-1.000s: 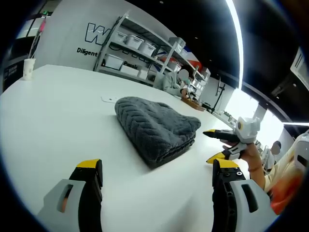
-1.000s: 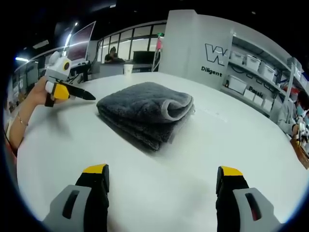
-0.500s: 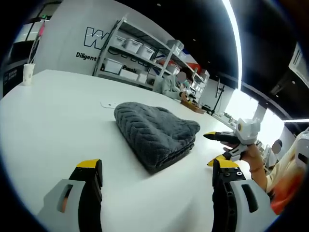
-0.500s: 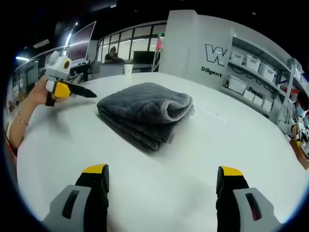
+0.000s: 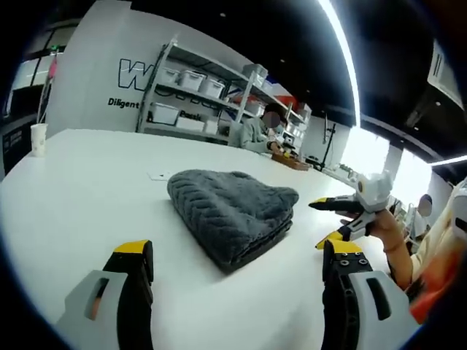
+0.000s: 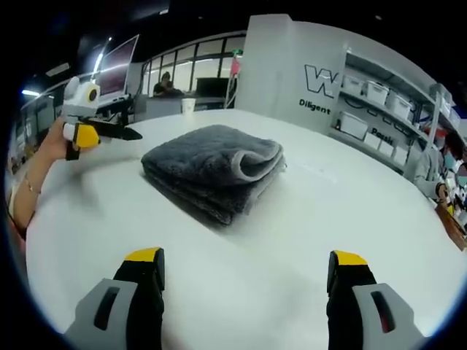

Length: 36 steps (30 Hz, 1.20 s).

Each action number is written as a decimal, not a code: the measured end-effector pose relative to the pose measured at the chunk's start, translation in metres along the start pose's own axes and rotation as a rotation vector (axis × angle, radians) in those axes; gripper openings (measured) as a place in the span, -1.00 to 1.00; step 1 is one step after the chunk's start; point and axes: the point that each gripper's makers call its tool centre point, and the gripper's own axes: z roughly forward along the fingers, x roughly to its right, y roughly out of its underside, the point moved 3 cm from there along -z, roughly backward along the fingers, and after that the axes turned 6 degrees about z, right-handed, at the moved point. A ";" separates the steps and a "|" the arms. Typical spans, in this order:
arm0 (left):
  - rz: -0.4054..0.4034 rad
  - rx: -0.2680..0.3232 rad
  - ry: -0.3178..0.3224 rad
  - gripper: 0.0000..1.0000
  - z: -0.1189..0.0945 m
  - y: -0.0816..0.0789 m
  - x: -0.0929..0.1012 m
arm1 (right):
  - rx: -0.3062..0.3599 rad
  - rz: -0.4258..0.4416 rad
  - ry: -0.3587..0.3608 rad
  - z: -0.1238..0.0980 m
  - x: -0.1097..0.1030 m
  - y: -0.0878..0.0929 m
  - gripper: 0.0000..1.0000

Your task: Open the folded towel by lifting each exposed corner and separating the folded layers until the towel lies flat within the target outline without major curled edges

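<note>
In the left gripper view, a paper cup [image 5: 39,138] stood at the far left edge of the white table [image 5: 87,189]. The left gripper [image 5: 232,255] hung over the near table with its jaws wide apart, holding nothing. The folded grey towel [image 5: 230,211] lay mid-table beyond them. To its right, the right gripper [image 5: 332,219] hovered near the towel, jaws likewise apart. Shelves [image 5: 197,98] lined the far wall.

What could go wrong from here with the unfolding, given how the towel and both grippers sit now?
1. The grey towel is a thick stack with a rolled edge, so a gripper may pinch several layers at once and drag the bundle across the table.
2. Both the left gripper and right gripper are open and off the towel; approaching from opposite sides, they might collide.
</note>
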 end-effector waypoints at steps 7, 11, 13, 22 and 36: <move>0.031 0.056 0.005 0.92 0.010 -0.015 0.015 | 0.011 -0.017 -0.009 -0.002 -0.004 -0.004 0.84; 0.025 0.035 0.019 0.92 0.027 -0.013 0.025 | 0.013 -0.024 -0.003 -0.006 -0.003 -0.005 0.84; 0.043 0.023 0.037 0.92 0.036 -0.015 0.037 | 0.023 -0.028 -0.002 -0.009 -0.003 -0.007 0.86; 0.115 0.002 0.013 0.87 0.070 -0.029 0.066 | 0.025 -0.038 -0.004 -0.011 -0.002 -0.009 0.86; 0.212 0.001 0.030 0.34 0.118 -0.036 0.100 | 0.021 -0.077 -0.016 -0.021 -0.005 -0.011 0.86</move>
